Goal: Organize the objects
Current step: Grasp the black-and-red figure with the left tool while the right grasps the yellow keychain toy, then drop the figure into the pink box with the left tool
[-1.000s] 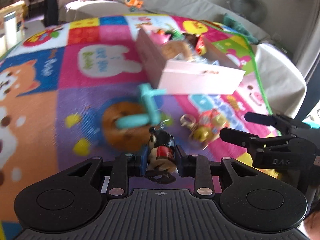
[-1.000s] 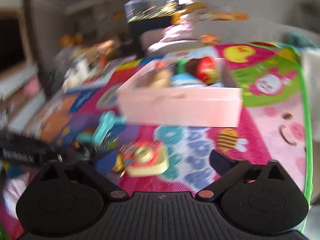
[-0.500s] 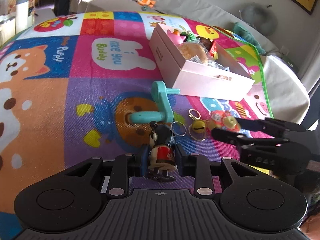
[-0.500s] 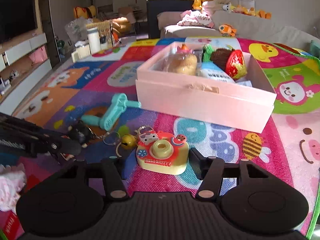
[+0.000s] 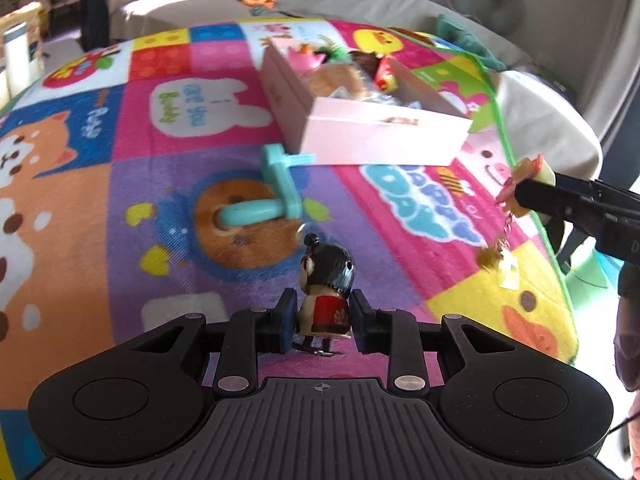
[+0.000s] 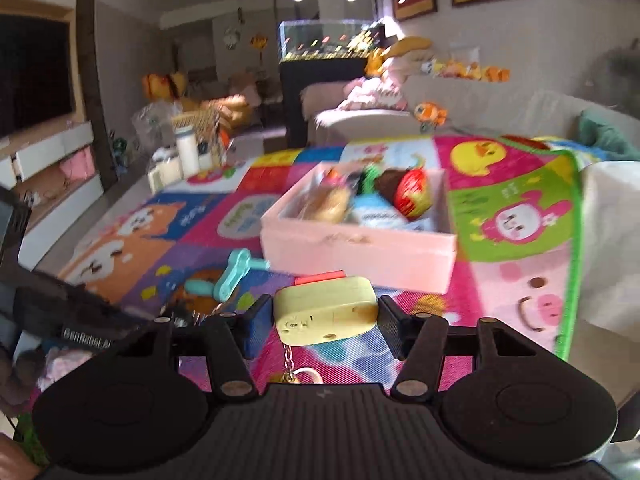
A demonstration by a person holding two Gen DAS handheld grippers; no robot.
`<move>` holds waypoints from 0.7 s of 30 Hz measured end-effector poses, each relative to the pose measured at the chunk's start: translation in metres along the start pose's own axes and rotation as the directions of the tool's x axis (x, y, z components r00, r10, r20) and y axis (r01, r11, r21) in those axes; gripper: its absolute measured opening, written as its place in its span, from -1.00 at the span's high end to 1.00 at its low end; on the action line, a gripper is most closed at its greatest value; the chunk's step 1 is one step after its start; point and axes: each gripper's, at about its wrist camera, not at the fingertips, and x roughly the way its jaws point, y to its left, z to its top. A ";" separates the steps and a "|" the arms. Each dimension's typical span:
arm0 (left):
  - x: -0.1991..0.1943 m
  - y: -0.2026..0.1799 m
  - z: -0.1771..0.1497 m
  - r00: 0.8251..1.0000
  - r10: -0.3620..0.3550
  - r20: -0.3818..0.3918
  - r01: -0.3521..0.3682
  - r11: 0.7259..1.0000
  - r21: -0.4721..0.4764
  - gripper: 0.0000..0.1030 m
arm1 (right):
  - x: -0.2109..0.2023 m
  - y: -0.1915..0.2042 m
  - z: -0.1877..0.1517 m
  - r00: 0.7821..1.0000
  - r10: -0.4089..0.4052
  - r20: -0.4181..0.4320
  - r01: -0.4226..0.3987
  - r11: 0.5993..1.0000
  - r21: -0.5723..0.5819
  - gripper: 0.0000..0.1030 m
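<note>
Left wrist view only: doll (image 5: 326, 280), black hair, red top, pinched upright between the left gripper (image 5: 322, 322) pads, lifted off the mat (image 5: 120, 220). This view also shows the right gripper (image 5: 560, 196) from the side at the right edge, above the mat's right border, with the toy camera (image 5: 528, 176) at its tip and a chain (image 5: 506, 226) with a bell dangling under it, clear of the mat.

Right wrist view only: room behind, fish tank (image 6: 328, 36), TV, shelf, bottles past the mat's far left corner. The toy camera (image 6: 326, 310) shows its pale yellow back and underside with a red edge on top, clamped between the right gripper (image 6: 320, 320) pads, jaws partly closed on it. Those jaws have just been closing, and the camera is between them. Chain (image 6: 288, 356) hangs down below it. The left gripper's arm shows as a black bar at lower left; the doll is not readable there.

Both views: pink box (image 5: 380, 136) in the far half of the mat, open top, filled with toys, a red one at its far right. Teal toy (image 5: 276, 196) lies flat on the mat, just near of the box's near left corner, apart from it. Box (image 6: 360, 240) and teal toy (image 6: 236, 276) are blurred in the right view. Neither held thing is over the box.
</note>
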 end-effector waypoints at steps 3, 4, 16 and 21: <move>-0.011 -0.008 0.019 0.999 -0.026 0.035 0.025 1.000 0.007 0.39 | -0.010 -0.012 0.002 0.999 0.001 0.035 -0.003 0.999 0.051 -0.10; -0.016 -0.011 0.028 0.998 -0.037 0.055 0.037 0.999 0.011 0.39 | -0.013 -0.015 0.002 0.999 0.006 0.046 -0.009 0.998 0.067 -0.10; 0.003 -0.069 0.182 0.937 -0.182 0.297 0.190 0.982 0.000 0.39 | -0.016 -0.038 -0.011 0.995 -0.010 0.100 -0.006 0.987 0.160 -0.10; 0.046 -0.063 0.188 0.961 -0.121 0.248 0.130 0.991 -0.022 0.41 | -0.009 -0.048 -0.021 0.997 -0.017 0.073 0.003 0.981 0.195 -0.10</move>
